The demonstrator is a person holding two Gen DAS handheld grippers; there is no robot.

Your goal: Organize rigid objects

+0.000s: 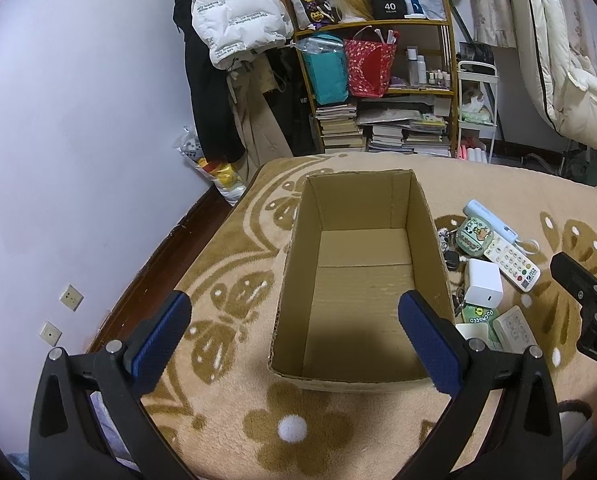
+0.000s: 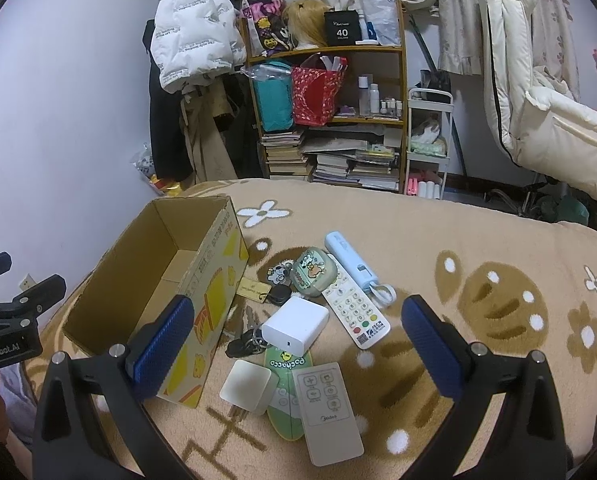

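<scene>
An open, empty cardboard box [image 1: 362, 280] stands on the flowered blanket. My left gripper [image 1: 294, 332] hovers open over its near end, holding nothing. To the right of the box [image 2: 170, 280] lies a pile: a white charger block [image 2: 294, 320], a white remote with coloured buttons [image 2: 356, 308], a pale blue power bank [image 2: 350, 260], a green cartoon case [image 2: 310, 272], keys [image 2: 250, 336], a square white adapter [image 2: 248, 386], a green Pochacco piece [image 2: 286, 360] and a flat white remote [image 2: 328, 412]. My right gripper [image 2: 298, 336] hangs open above the pile, empty.
The tan blanket [image 2: 478, 240] spreads wide to the right of the pile. Behind it stand a crowded wooden shelf [image 2: 330, 120], hanging coats [image 2: 194, 40] and a white cart [image 2: 428, 140]. A wall and dark floor edge [image 1: 158, 256] run along the left.
</scene>
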